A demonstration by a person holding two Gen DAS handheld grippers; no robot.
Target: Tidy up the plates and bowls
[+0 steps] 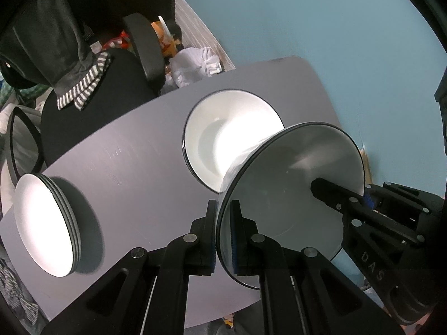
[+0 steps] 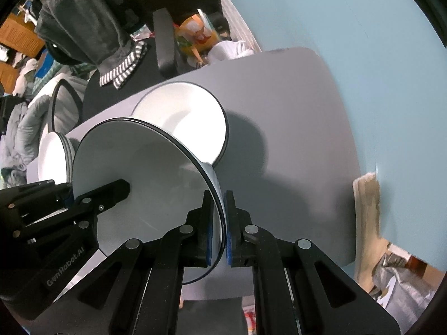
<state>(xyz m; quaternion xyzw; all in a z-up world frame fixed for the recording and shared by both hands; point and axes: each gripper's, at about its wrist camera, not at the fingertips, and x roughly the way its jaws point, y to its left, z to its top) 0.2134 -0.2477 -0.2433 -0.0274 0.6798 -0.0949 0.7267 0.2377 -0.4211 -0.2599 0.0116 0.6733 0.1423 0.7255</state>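
Both grippers hold one white bowl (image 1: 285,192) with a dark rim above the grey table (image 1: 134,167). My left gripper (image 1: 222,237) is shut on its near rim; my right gripper (image 1: 360,198) is shut on the opposite rim. In the right wrist view my right gripper (image 2: 219,229) pinches the bowl (image 2: 145,173) rim and my left gripper (image 2: 69,195) clamps the far side. Just beyond the held bowl, a white plate (image 1: 223,134) lies on the table; it also shows in the right wrist view (image 2: 184,114). A stack of white plates (image 1: 44,223) sits at the left.
A black office chair (image 1: 106,78) with a grey garment and striped cloth stands beyond the table. Bags and clutter (image 1: 192,64) lie on the floor by the blue wall (image 1: 335,28). A wooden object (image 2: 366,203) leans at the table's right edge.
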